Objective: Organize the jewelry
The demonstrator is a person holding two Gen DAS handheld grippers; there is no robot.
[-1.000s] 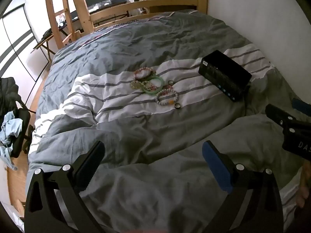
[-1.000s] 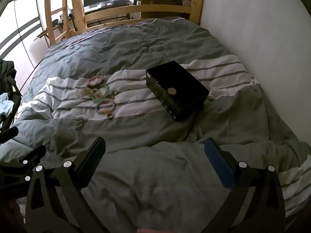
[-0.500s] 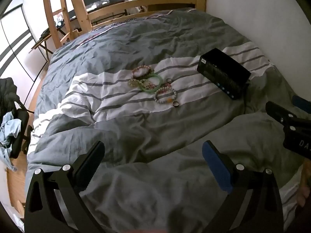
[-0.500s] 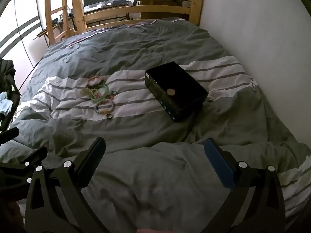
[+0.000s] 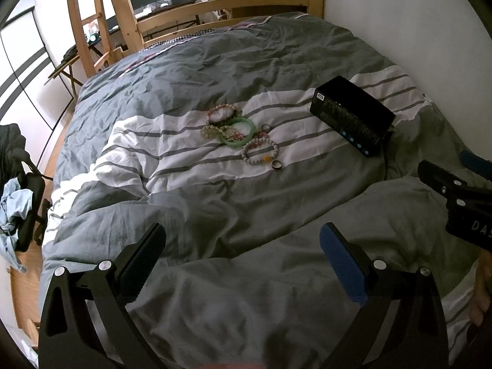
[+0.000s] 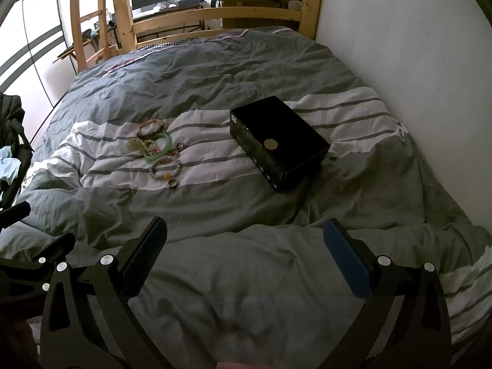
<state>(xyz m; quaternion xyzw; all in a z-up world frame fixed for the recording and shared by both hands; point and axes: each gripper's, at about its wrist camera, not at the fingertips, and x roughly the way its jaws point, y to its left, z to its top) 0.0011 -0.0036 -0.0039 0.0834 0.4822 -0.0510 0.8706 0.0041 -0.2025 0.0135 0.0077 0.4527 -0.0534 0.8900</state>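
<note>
Jewelry [image 5: 243, 136] is sitting in a loose little pile on the white striped band of the duvet [image 5: 215, 209], roughly mid-bed. We can make out a green bangle [image 5: 238, 131], a few beaded bracelets (one pinkish [image 5: 222, 113], one pale with an orange bead [image 5: 260, 152]) and two rings, one near the bangle [image 5: 265, 127] and one just beside the pale bracelet [image 5: 276, 164]. To the right, well apart from the pile, lies a closed black box [image 6: 278, 143] with a small round gold sticker on its lid.

We've got the left claw [image 5: 243, 255] spread wide, holding nothing, hovering over the grey part of the duvet near the bed's edge. Same deal with the right claw [image 6: 244, 252]: fingers wide apart, empty, the box ahead of it. Wooden bed frame [image 6: 215, 15] is at the far end.
</note>
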